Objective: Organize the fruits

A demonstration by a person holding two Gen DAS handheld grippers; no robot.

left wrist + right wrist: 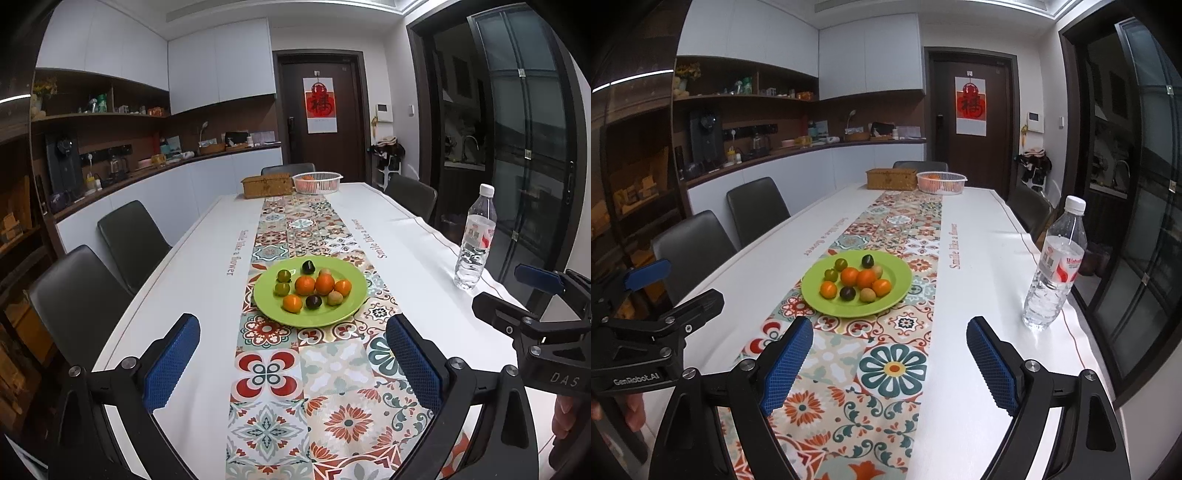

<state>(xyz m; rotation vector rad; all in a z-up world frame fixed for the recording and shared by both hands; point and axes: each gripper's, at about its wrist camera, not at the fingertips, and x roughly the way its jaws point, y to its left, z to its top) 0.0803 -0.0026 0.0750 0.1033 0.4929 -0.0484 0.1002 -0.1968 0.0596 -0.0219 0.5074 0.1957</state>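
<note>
The table (207,258) is covered by a white cloth with a patterned runner (295,387) down its middle. A green plate (340,314) of small fruits (304,285) is set on the runner, near the table's near end. Both the left gripper (293,363) and the right gripper (890,363) are held with fingers wide apart, nothing between them.

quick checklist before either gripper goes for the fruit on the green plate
1. Left gripper open and empty: ok.
2. Right gripper open and empty: ok.
3. Fruits all on the green plate, none on the cloth: ok.
4. Table between grippers and plate free of obstacles: ok.
5. Water bottle upright, off to the right of the plate: ok.
6. Room left in the white basket: cannot tell.
</note>
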